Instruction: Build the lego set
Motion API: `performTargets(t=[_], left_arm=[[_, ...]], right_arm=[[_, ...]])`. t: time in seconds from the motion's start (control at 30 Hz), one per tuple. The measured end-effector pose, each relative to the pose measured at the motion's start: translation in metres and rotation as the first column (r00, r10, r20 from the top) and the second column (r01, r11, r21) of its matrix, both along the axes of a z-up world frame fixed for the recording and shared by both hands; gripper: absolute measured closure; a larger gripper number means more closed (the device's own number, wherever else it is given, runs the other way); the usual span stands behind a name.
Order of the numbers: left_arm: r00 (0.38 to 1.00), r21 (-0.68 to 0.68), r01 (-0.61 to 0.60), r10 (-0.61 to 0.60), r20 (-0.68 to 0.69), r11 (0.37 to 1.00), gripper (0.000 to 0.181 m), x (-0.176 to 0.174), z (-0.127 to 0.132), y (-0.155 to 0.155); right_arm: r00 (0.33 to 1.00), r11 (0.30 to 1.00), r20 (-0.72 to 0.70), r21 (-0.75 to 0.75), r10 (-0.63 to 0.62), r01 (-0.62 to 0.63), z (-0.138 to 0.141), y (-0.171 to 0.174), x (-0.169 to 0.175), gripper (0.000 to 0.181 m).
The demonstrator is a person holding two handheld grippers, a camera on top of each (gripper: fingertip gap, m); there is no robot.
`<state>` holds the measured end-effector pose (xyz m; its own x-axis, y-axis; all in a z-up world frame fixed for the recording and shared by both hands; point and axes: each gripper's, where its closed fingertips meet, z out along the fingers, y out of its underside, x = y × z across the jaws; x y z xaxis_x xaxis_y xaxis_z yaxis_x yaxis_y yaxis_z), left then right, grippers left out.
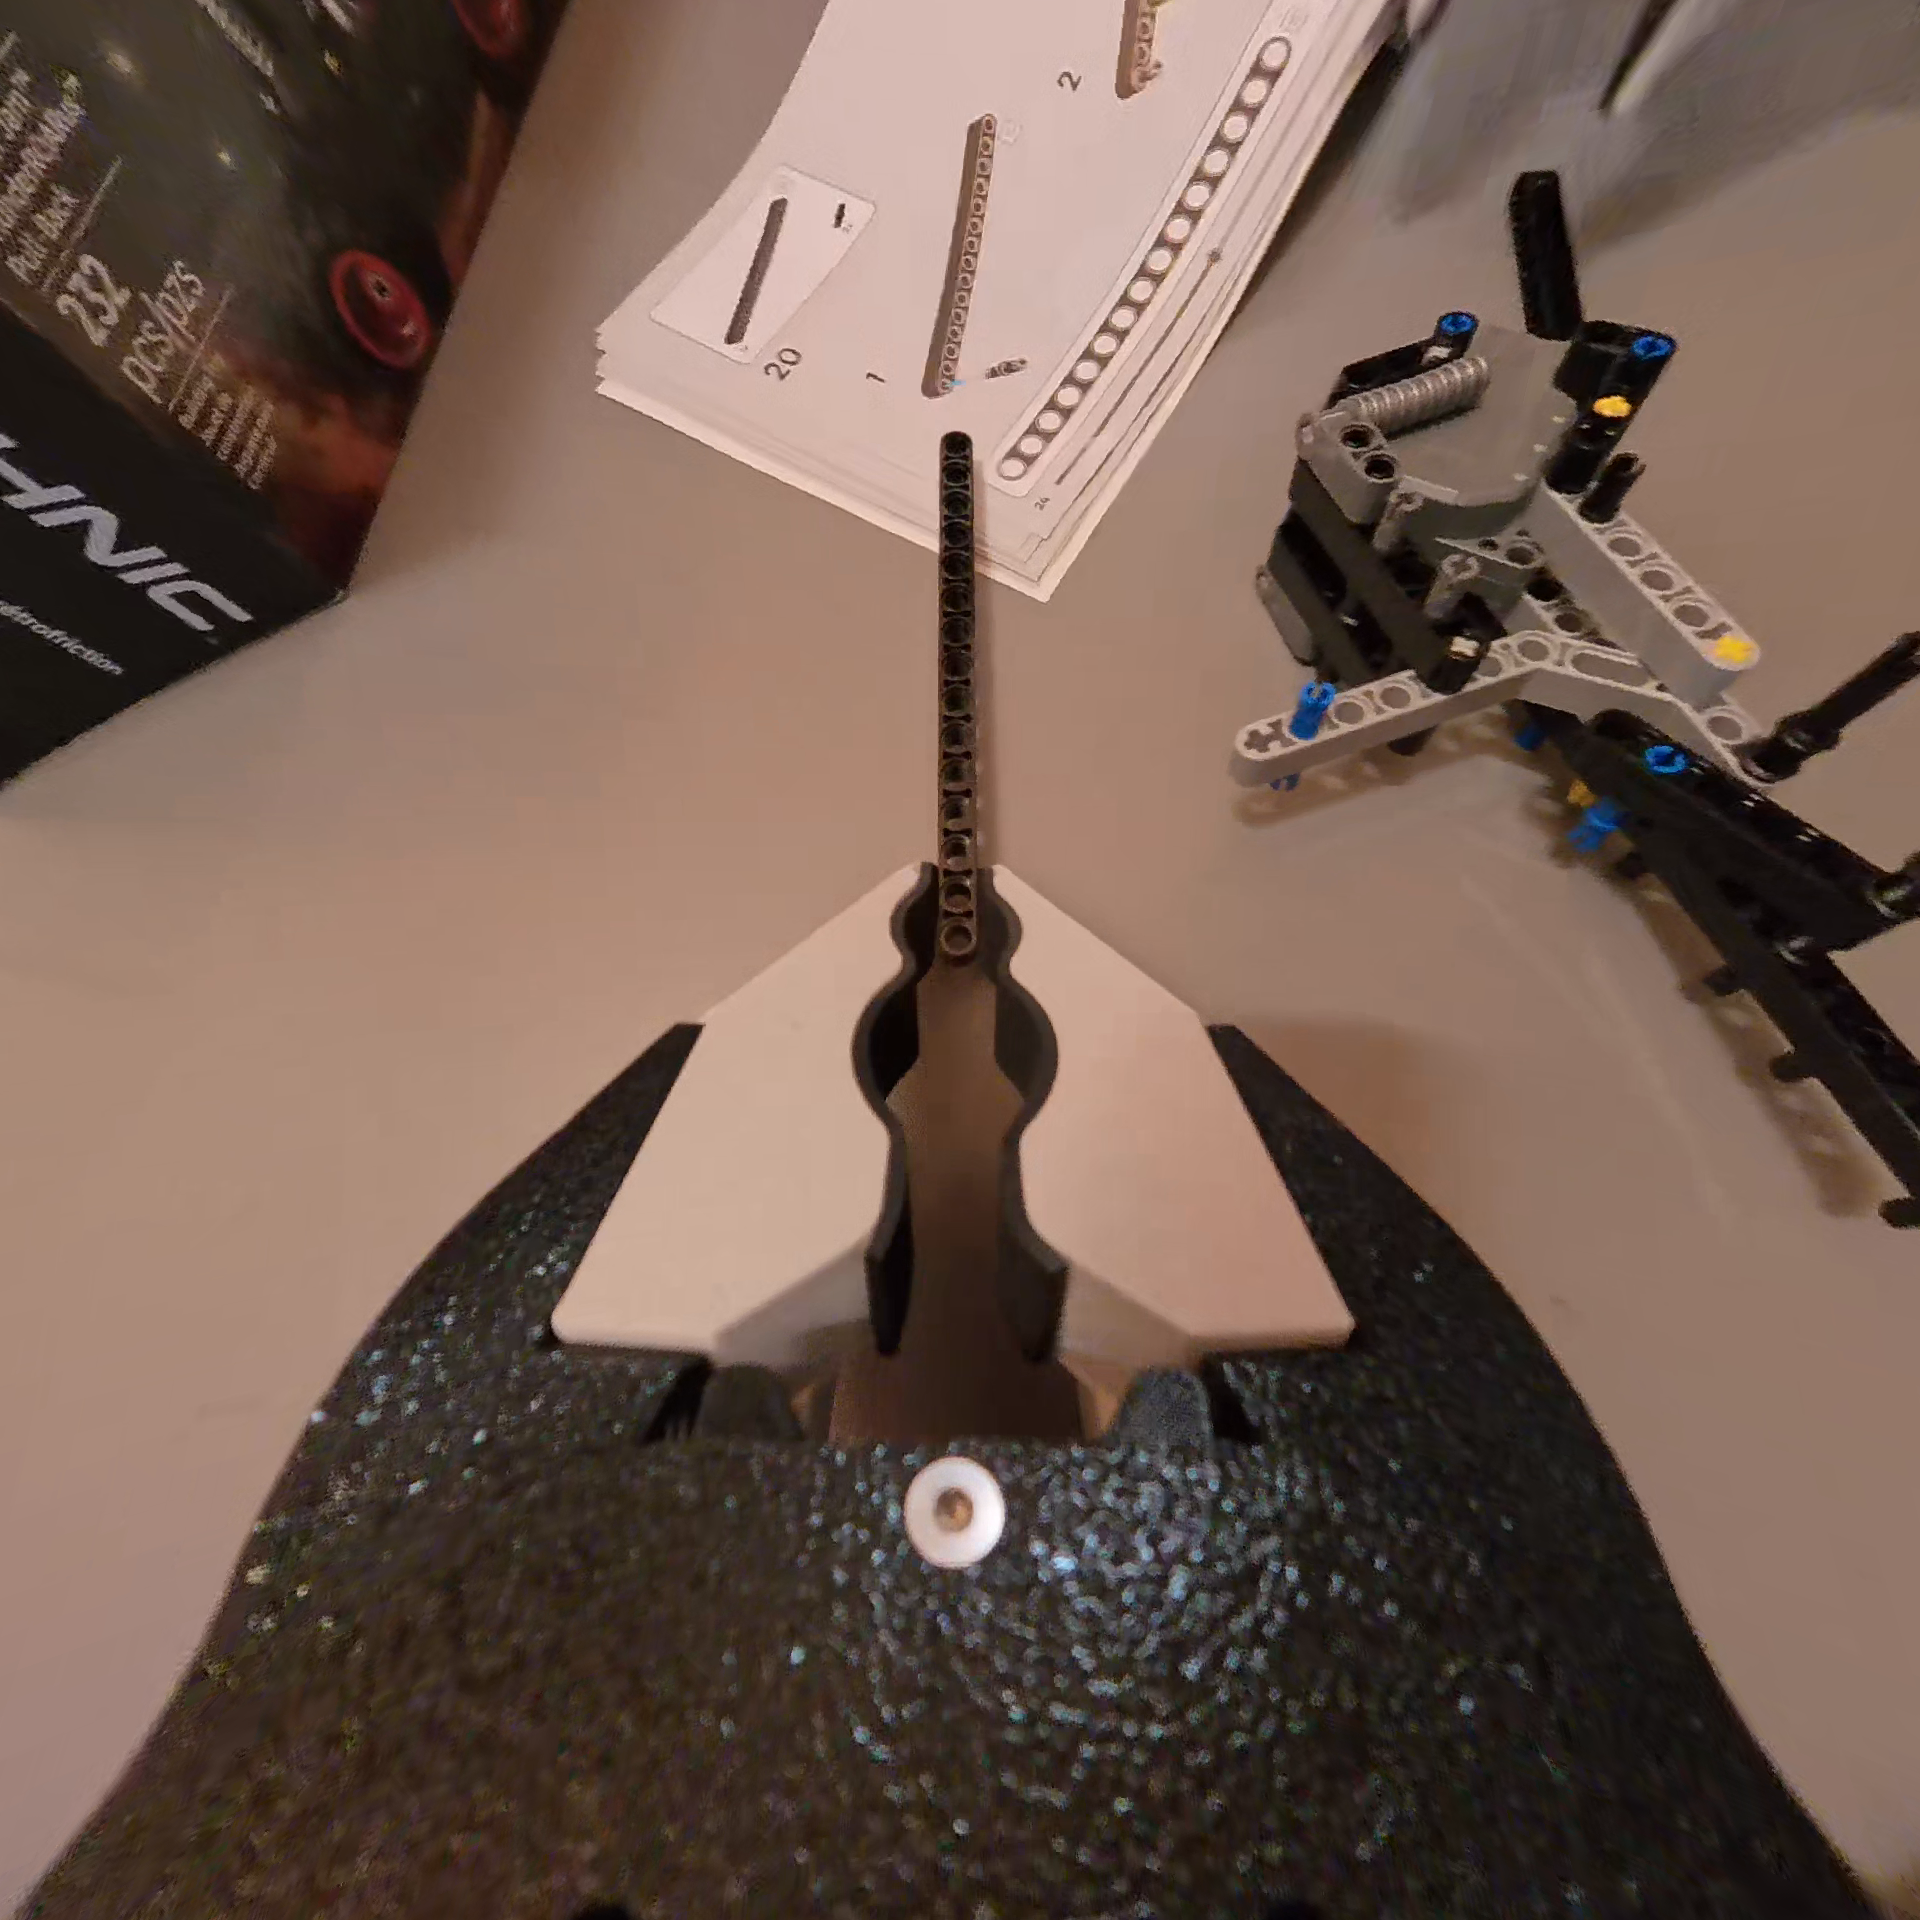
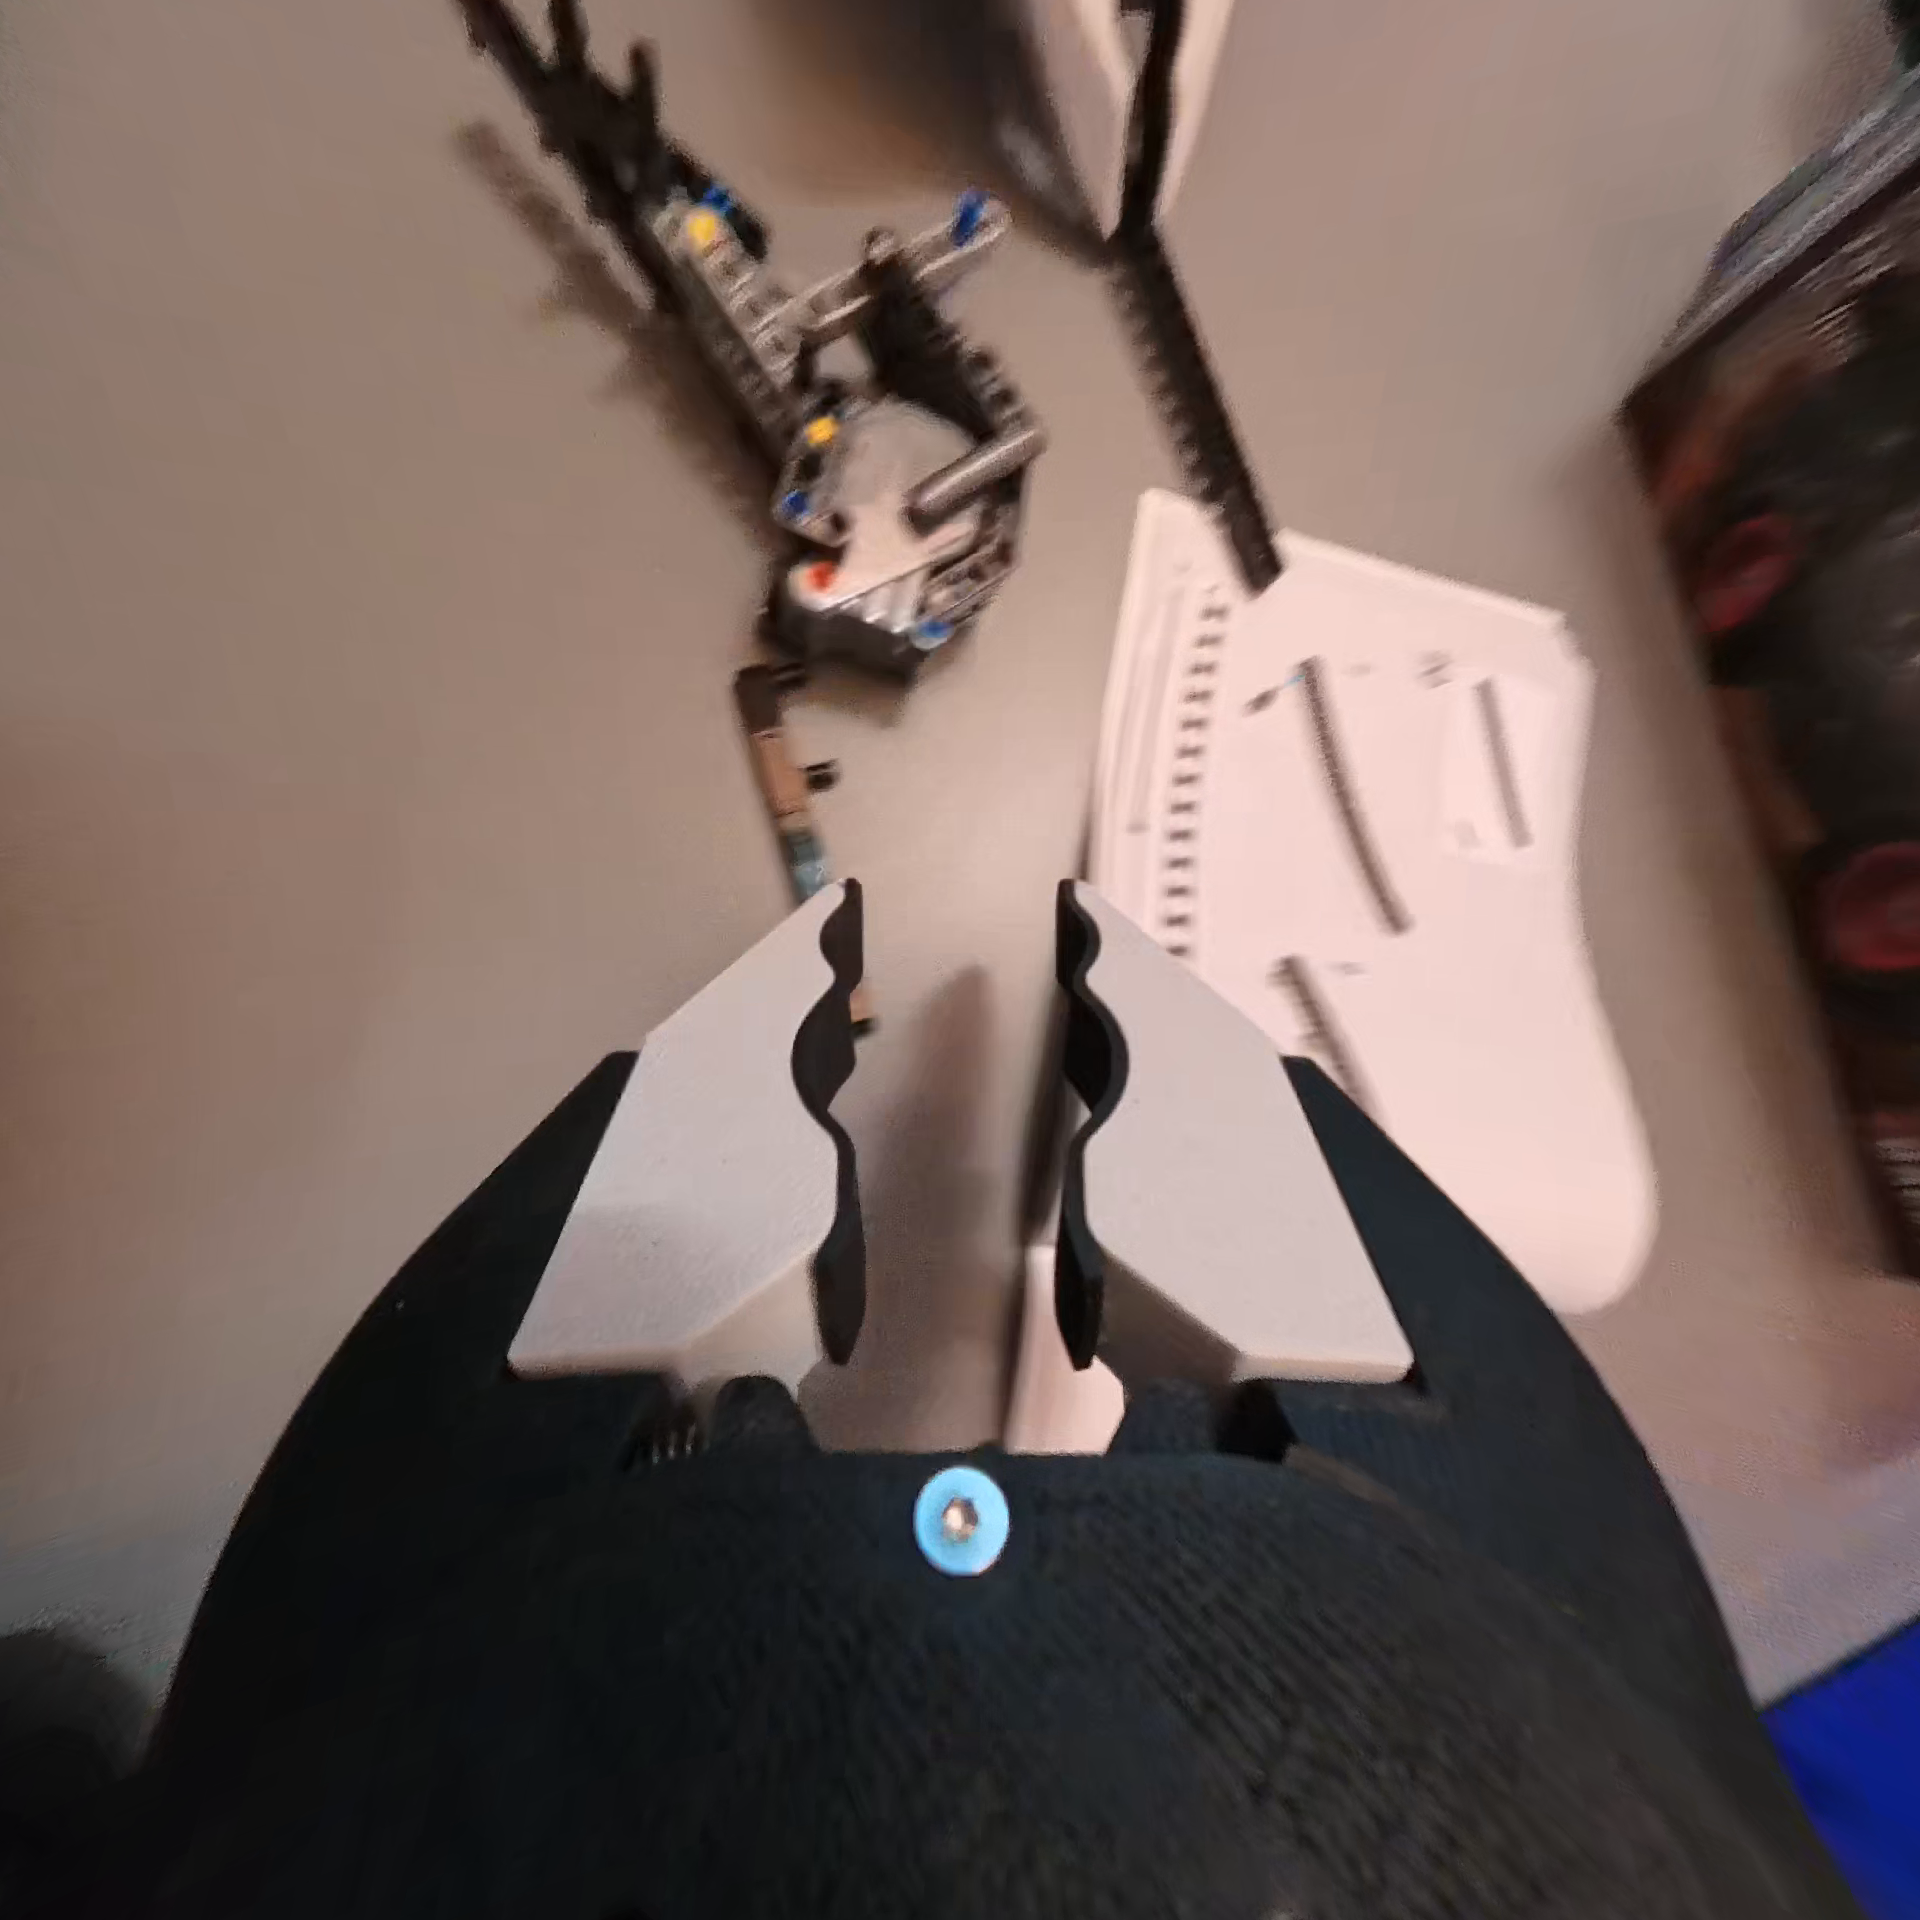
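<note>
My left gripper (image 1: 957, 883) is shut on one end of a long black beam with holes (image 1: 954, 644), which sticks straight out above the table toward the instruction booklet (image 1: 966, 260). The partly built model (image 1: 1538, 582), grey and black with blue and yellow pins, sits on the table to the right. In the blurred right wrist view my right gripper (image 2: 958, 894) is open and empty above the table. Farther off there, the left gripper (image 2: 1091, 94) holds the black beam (image 2: 1195, 384) slanting over the booklet (image 2: 1382, 883), with the model (image 2: 873, 436) to its left.
The set's dark box (image 1: 177, 364) stands at the upper left of the left wrist view and shows at the right edge of the right wrist view (image 2: 1808, 727). A narrow dark strip piece (image 2: 779, 790) lies on the table just beyond my right gripper. A blue thing (image 2: 1849, 1766) is at the lower right. Spacing between my two grippers at the tips: around 20 centimetres. My right gripper is the nearer one to the blue thing (image 2: 1849, 1766): about 25 centimetres, against 40 centimetres.
</note>
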<state>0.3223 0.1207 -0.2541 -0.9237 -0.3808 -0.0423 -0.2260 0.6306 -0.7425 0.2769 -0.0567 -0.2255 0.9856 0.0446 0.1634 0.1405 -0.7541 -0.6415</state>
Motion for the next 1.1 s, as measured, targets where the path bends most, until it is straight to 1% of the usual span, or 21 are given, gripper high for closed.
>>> performTargets(t=[0.03,0.1,0.13,0.17,0.2,0.27,0.3,0.33,0.37,0.47,0.5,0.53,0.57,0.6,0.67,0.73,0.77,0.83,0.9,1.03,1.1], left_arm=[[1.0,-0.006,0.012,-0.012,-0.015,1.0,0.176,-0.003,0.0,0.0],[0.999,0.004,0.017,-0.017,-0.029,1.0,0.176,-0.004,-0.003,0.001],[0.999,0.019,0.01,-0.01,-0.032,1.0,0.176,-0.004,-0.005,0.003],[0.999,0.018,0.01,-0.009,-0.043,1.0,0.176,-0.005,-0.006,0.004],[0.998,0.014,0.014,-0.013,-0.058,1.0,0.176,-0.006,-0.006,0.004],[0.998,0.009,0.012,-0.011,-0.059,1.0,0.176,-0.007,-0.006,0.004],[0.998,0.008,0.011,-0.011,-0.061,1.0,0.176,-0.007,-0.006,0.005],[0.998,0.006,0.012,-0.012,-0.067,1.0,0.176,-0.009,-0.006,0.006],[0.997,0.004,0.013,-0.013,-0.074,1.0,0.176,-0.01,-0.006,0.007],[0.996,-0.016,-0.006,0.004,-0.091,1.0,0.176,-0.015,-0.006,0.01],[0.996,-0.023,-0.023,0.021,-0.089,0.999,0.171,-0.015,-0.006,0.011],[0.995,-0.031,-0.038,0.035,-0.089,0.999,0.162,-0.016,-0.005,0.011],[0.995,-0.047,-0.048,0.044,-0.093,0.998,0.157,-0.017,-0.003,0.012],[0.994,-0.077,-0.054,0.047,-0.095,0.996,0.155,-0.019,0.002,0.011],[0.994,-0.154,-0.084,0.071,-0.088,0.985,0.152,-0.019,0.015,0.011],[0.992,-0.237,-0.114,0.098,-0.077,0.965,0.149,-0.022,0.034,0.011],[0.992,-0.276,-0.119,0.104,-0.069,0.954,0.147,-0.025,0.045,0.009],[0.994,-0.339,-0.112,0.101,-0.05,0.934,0.144,-0.039,0.067,0.005],[0.997,-0.376,-0.078,0.072,-0.029,0.923,0.145,-0.059,0.087,-0.006],[0.999,-0.362,-0.006,0.021,0.036,0.932,0.146,-0.091,0.112,-0.036],[0.998,-0.358,0.032,-0.008,0.069,0.933,0.146,-0.101,0.123,-0.053]], right_arm=[[1.0,1.0,0.002,-0.002,-0.014,0.014,-0.009,-0.002,-0.01,0.147],[0.998,0.999,0.038,-0.015,-0.047,0.048,-0.023,-0.004,-0.022,0.148],[0.995,0.998,0.079,-0.021,-0.064,0.066,-0.028,-0.004,-0.022,0.149],[0.99,0.996,0.11,0.029,-0.083,0.08,-0.026,0.001,-0.02,0.152],[0.987,0.994,0.119,0.052,-0.104,0.098,-0.026,0.002,-0.02,0.15],[0.99,0.99,0.072,0.08,-0.125,0.119,-0.028,0.002,-0.024,0.159],[0.992,0.99,0.05,0.086,-0.114,0.109,-0.029,0.003,-0.027,0.166],[0.994,0.991,0.043,0.092,-0.101,0.097,-0.03,0.003,-0.03,0.172],[0.994,0.991,0.059,0.1,-0.093,0.087,-0.03,0.003,-0.031,0.174],[0.983,0.989,0.152,0.117,-0.103,0.086,-0.029,0.003,-0.032,0.174],[0.972,0.99,0.214,0.116,-0.102,0.079,-0.029,0.003,-0.032,0.175],[0.952,0.992,0.289,0.107,-0.095,0.067,-0.028,0.003,-0.032,0.175],[0.917,0.995,0.389,0.082,-0.088,0.061,-0.028,0.001,-0.029,0.176],[0.859,0.997,0.507,0.043,-0.076,0.063,-0.027,-0.002,-0.025,0.176],[0.699,0.996,0.713,-0.003,-0.059,0.087,-0.018,-0.006,-0.018,0.176],[0.532,0.994,0.843,0.026,-0.078,0.105,0.0,-0.007,-0.017,0.176],[0.474,0.993,0.875,0.047,-0.093,0.108,0.008,-0.007,-0.02,0.176],[0.407,0.992,0.906,0.086,-0.118,0.097,0.021,-0.006,-0.029,0.176],[0.295,0.993,0.948,0.111,-0.119,0.043,0.04,-0.001,-0.041,0.176],[0.127,0.997,0.988,0.084,-0.083,0.001,0.065,0.017,-0.05,0.176],[0.076,0.998,0.996,0.058,-0.056,-0.036,0.073,0.032,-0.052,0.176]])
